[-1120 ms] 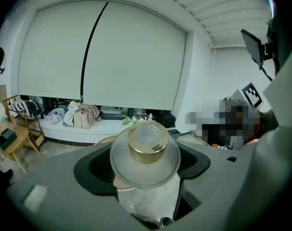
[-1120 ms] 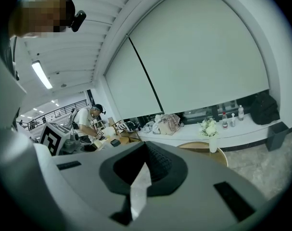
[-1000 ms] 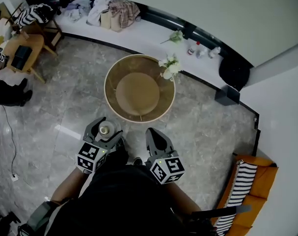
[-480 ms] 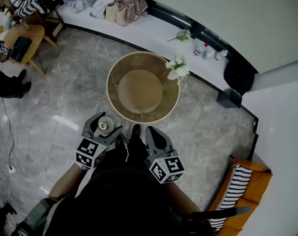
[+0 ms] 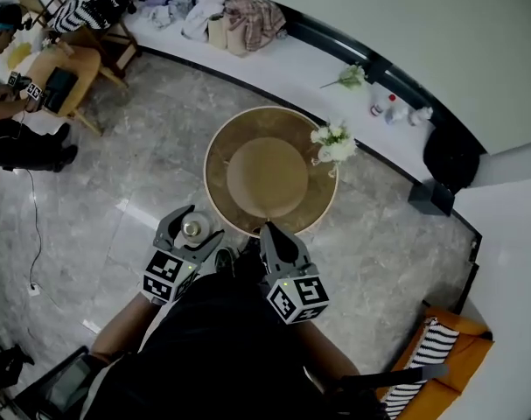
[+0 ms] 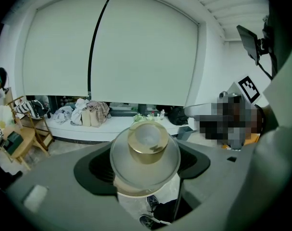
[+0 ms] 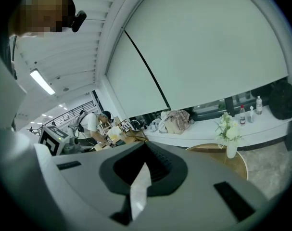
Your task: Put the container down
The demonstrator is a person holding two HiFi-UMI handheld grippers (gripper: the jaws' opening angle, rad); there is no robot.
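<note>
Container [image 5: 192, 228] clamped in left gripper [image 5: 191, 222] jaws, at 7 o'clock off the round worktop [image 5: 220, 147] rim. Right gripper [image 5: 267, 229] jaws together, empty, at 6 o'clock.

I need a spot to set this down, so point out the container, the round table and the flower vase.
container [image 6: 146, 144]: left gripper view, gold lid.
round table [image 5: 269, 178]: head view, middle of top.
flower vase [image 5: 333, 142]: head view, white blooms.
</note>
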